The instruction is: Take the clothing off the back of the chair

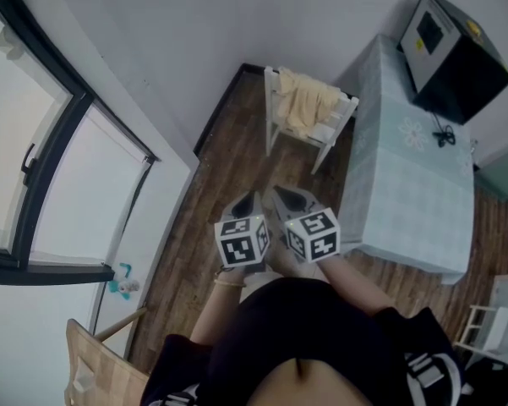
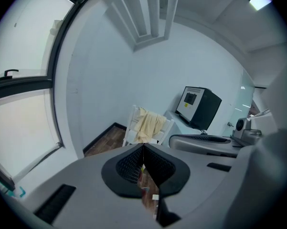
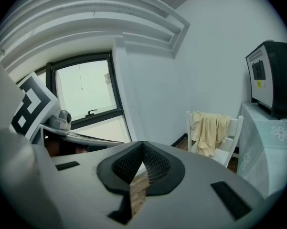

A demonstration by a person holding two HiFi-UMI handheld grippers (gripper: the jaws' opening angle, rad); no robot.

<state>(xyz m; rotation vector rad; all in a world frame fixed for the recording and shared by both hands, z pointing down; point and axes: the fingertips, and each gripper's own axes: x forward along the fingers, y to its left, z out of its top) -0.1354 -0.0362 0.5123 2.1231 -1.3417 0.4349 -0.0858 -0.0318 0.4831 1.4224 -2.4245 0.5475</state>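
A pale yellow garment (image 1: 306, 102) hangs over the back of a white chair (image 1: 331, 134) against the far wall. It also shows in the left gripper view as the yellow garment (image 2: 149, 125) and in the right gripper view as the same garment (image 3: 209, 131). My left gripper (image 1: 248, 202) and right gripper (image 1: 287, 197) are held side by side in front of the person's body, well short of the chair, both pointing toward it. Both are shut with nothing between the jaws, as the left gripper (image 2: 143, 147) and right gripper (image 3: 143, 145) show in their own views.
A table with a light patterned cloth (image 1: 406, 184) stands right of the chair, a black microwave-like box (image 1: 452, 53) on it. A large window (image 1: 42, 167) fills the left wall. A wooden chair (image 1: 97, 366) is at the lower left, another white chair (image 1: 482, 328) at the lower right.
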